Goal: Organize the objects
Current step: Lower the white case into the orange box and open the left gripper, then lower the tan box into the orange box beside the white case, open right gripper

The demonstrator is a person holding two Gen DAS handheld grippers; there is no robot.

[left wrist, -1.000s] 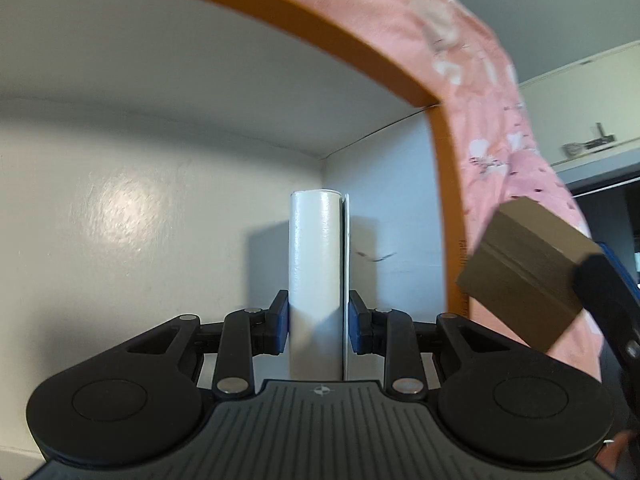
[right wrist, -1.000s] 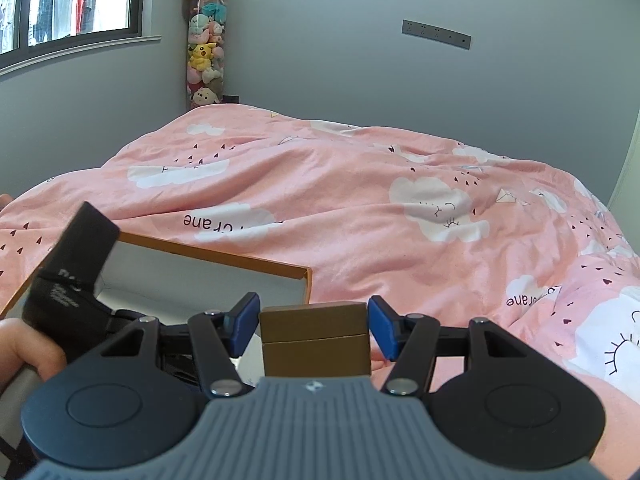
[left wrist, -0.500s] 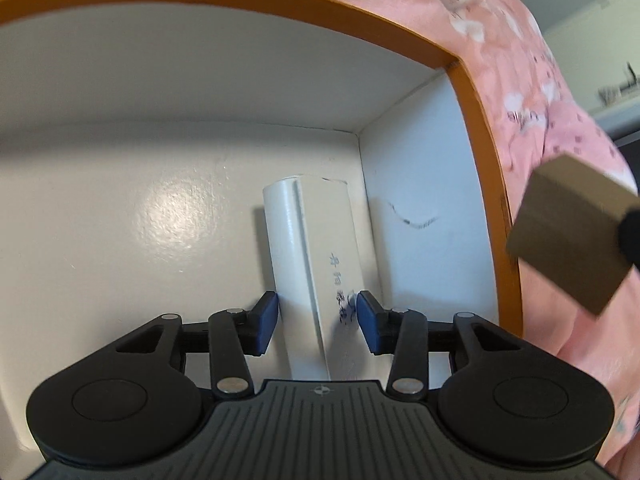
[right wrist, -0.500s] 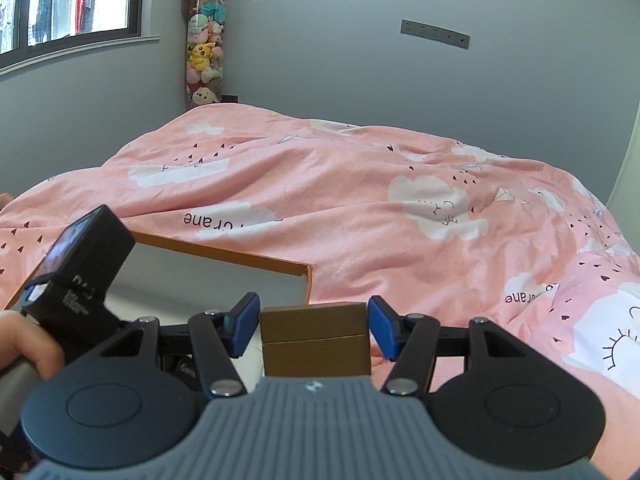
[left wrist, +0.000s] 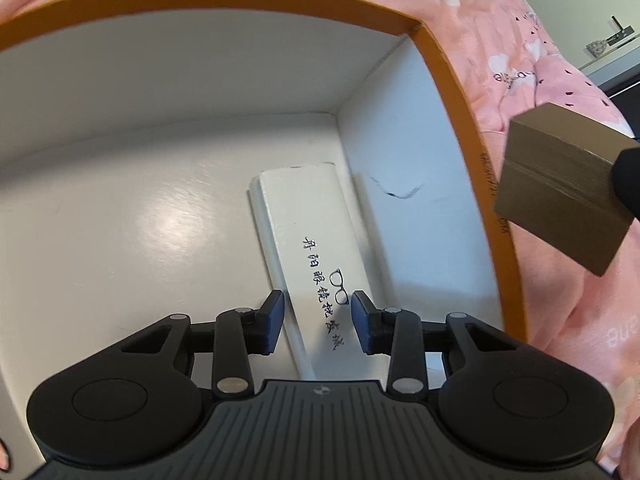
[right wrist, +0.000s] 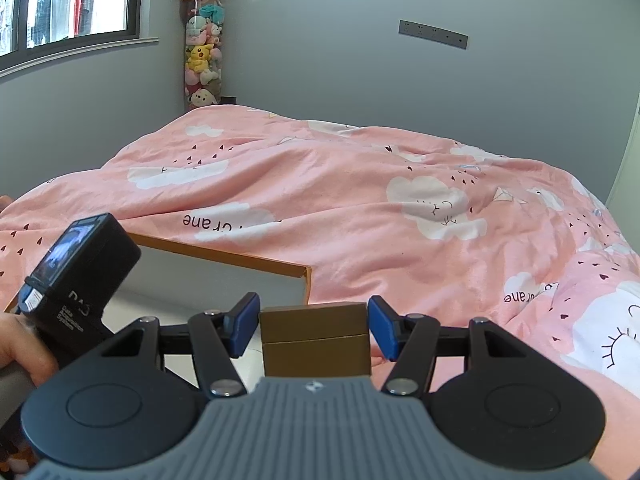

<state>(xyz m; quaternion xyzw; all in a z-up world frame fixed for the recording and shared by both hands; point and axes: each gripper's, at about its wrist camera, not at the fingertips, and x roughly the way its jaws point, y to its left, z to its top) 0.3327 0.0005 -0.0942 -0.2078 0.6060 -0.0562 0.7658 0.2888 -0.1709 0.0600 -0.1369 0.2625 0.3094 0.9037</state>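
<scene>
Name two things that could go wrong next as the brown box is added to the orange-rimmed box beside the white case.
1. The left gripper is open but straddles the white case; lifting away carelessly could drag the case.
2. The brown box, clamped in the right gripper, hangs outside the orange-rimmed box; it may catch the rim, or land on the white case against the wall.

Left wrist view: we look steeply down, close, into the orange-rimmed box
Right wrist view: we face across the pink bed toward the grey wall
Shared: we see box, brown block, bedding in both
</scene>
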